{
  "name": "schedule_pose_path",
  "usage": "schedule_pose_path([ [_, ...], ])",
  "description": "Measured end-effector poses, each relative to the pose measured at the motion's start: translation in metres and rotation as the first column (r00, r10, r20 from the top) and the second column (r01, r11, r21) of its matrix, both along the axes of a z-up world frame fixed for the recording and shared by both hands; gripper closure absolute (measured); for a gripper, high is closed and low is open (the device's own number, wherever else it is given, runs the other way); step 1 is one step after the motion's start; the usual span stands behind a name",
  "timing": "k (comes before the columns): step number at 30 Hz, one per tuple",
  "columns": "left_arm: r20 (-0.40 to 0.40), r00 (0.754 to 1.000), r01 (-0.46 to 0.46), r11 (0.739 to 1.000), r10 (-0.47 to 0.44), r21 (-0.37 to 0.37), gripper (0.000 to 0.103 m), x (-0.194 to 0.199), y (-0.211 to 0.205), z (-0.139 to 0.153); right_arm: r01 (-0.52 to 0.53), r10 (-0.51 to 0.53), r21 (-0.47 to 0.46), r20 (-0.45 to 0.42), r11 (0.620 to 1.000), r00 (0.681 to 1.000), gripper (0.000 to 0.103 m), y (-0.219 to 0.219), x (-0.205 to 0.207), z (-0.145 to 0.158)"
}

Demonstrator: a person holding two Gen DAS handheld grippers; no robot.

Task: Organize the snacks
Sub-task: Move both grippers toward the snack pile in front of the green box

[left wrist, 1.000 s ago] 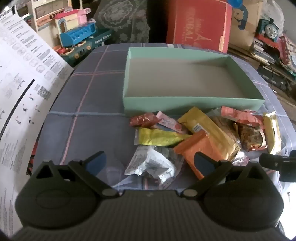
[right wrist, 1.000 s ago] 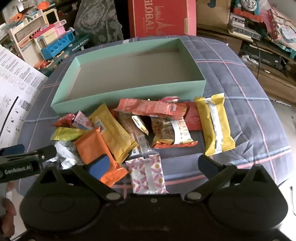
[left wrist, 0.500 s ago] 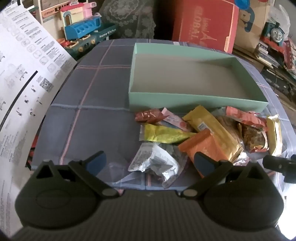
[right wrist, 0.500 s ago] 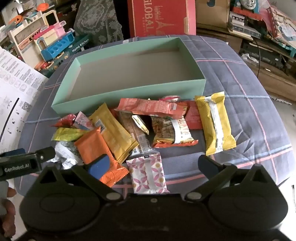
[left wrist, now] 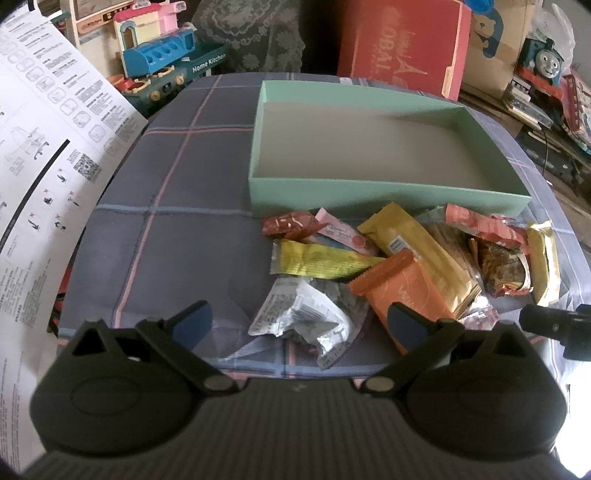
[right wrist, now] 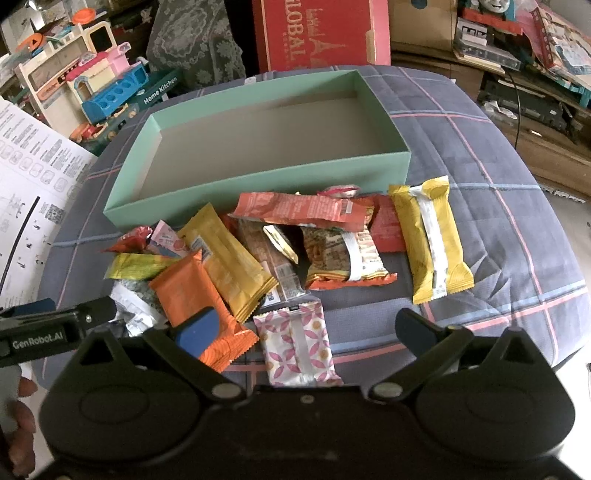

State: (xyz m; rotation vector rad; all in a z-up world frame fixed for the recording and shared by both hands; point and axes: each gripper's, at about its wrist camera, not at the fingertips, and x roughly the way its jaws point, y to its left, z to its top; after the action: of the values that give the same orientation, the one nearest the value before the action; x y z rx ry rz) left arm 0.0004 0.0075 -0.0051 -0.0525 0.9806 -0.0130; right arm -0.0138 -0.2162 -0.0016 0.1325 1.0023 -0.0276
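Mint-green cardboard makes the shallow box (left wrist: 388, 192), which sits on a grey-blue checked cloth (left wrist: 166, 206) with nothing inside it. The snacks lie in a loose pile on the cloth, just in front of the near wall of the box, all of them outside it.

In the left wrist view, the left gripper (left wrist: 299, 326) has its fingers spread wide apart and holds nothing. Between them lies a crumpled silver wrapper (left wrist: 306, 317). Beyond it is a yellow-green bar (left wrist: 317, 260), a small red packet (left wrist: 288, 226) and a pink packet (left wrist: 341, 232). An orange packet (left wrist: 399, 288) lies partly on a long golden packet (left wrist: 417, 247), and the right finger stands in front of its near end.

In the right wrist view, the right gripper (right wrist: 306, 328) is also wide open and empty. A white packet with pink flowers (right wrist: 299, 343) lies between its fingers — it is the nearest snack to the camera. Further back are a brown patterned bag (right wrist: 340, 258), a long red-orange wrapper (right wrist: 303, 208) that rests across other snacks, and a yellow packet with a white stripe (right wrist: 430, 236) at the right end of the pile.

A large printed paper sheet (left wrist: 40, 155) hangs at the left side. Behind the cloth stand a red carton (right wrist: 321, 33) and a toy kitchen (right wrist: 99, 92).
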Motion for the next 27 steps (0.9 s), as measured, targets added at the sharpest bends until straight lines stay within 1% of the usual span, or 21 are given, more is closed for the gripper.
schedule_pose_path([
  [11, -0.029, 0.999, -0.026, 0.999, 0.026, -0.022, 0.0, 0.003, 0.008, -0.007, -0.024, 0.024, 0.005, -0.004, 1.0, 1.0, 0.0, 0.004, 0.003, -0.003],
  [15, -0.047, 0.998, -0.051, 0.998, 0.05, -0.025, 0.0, 0.007, 0.014, -0.015, -0.066, 0.067, -0.015, 0.04, 0.998, 0.997, 0.0, 0.008, 0.001, -0.004],
  [18, -0.068, 0.995, -0.081, 0.997, 0.08, -0.014, 0.0, 0.014, 0.017, -0.023, -0.132, 0.135, -0.046, 0.076, 0.99, 0.988, 0.0, 0.014, -0.002, -0.007],
  [21, -0.081, 0.992, -0.097, 0.995, 0.094, -0.033, 0.0, 0.024, 0.016, -0.03, -0.156, 0.158, -0.031, 0.045, 0.987, 0.986, 0.0, 0.018, 0.001, -0.012],
  [23, -0.08, 0.992, -0.099, 0.995, 0.097, -0.024, 0.0, 0.031, 0.013, -0.034, -0.16, 0.16, -0.003, 0.013, 0.987, 0.987, 0.0, 0.018, 0.002, -0.015],
  [25, -0.078, 0.993, -0.088, 0.996, 0.087, 0.0, 0.0, 0.035, 0.008, -0.041, -0.166, 0.166, 0.007, -0.028, 0.986, 0.986, 0.0, 0.02, 0.004, -0.017],
  [27, -0.09, 0.993, -0.066, 0.997, 0.07, 0.047, 0.0, 0.037, 0.004, -0.049, -0.175, 0.174, -0.011, -0.043, 0.985, 0.984, 0.0, 0.025, 0.004, -0.017],
])
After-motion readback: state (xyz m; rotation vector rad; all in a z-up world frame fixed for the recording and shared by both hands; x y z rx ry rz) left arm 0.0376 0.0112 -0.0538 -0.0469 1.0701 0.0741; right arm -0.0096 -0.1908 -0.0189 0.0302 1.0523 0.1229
